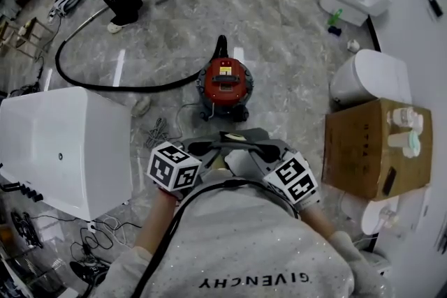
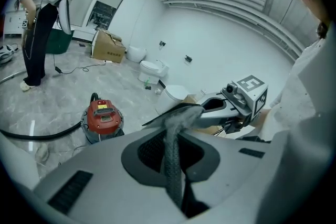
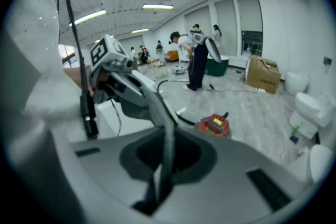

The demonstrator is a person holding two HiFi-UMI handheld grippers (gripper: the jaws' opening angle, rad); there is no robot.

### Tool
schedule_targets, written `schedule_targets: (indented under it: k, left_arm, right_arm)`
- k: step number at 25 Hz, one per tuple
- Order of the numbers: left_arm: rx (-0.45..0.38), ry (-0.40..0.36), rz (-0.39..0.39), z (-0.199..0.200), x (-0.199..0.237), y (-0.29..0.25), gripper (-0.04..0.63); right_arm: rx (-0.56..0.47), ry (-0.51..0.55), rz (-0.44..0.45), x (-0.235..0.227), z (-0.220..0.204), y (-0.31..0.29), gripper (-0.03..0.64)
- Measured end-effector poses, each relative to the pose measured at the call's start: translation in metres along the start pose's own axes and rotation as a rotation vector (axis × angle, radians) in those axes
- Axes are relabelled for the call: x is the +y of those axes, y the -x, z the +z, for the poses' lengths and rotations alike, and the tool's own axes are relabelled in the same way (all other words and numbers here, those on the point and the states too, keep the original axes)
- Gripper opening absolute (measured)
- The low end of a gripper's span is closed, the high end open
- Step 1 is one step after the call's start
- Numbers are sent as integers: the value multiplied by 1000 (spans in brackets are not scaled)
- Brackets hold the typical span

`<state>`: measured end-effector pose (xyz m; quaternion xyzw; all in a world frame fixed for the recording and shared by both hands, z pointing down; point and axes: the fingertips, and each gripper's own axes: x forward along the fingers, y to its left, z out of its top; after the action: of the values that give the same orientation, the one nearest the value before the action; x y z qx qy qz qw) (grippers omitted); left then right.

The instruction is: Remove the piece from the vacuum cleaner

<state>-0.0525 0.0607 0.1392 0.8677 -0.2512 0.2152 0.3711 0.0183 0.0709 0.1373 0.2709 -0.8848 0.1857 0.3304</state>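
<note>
My left gripper and right gripper pinch the cloth piece clear of the vacuum cleaner; uneven pulling could slip it.

matt woven cloth piece; glossy red plastic vacuum cleaner.

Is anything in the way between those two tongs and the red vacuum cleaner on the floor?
Nothing visible is. The left tongs and right tongs are both shut on a grey strip running between them, and only bare floor lies between that and the vacuum cleaner. A loose cable lies off to the left.
</note>
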Motion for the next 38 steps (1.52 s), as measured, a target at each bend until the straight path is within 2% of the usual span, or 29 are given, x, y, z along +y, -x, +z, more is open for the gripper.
schedule_targets:
  k: [13,38]
  left_arm:
    - [7,-11,-32,2,-4,5,34]
    - [54,-7,-33,-10,-4,3,35]
  right_arm:
    - [10,21,1,3,9,5,25]
    - [33,33,-5,10,-3,1,25]
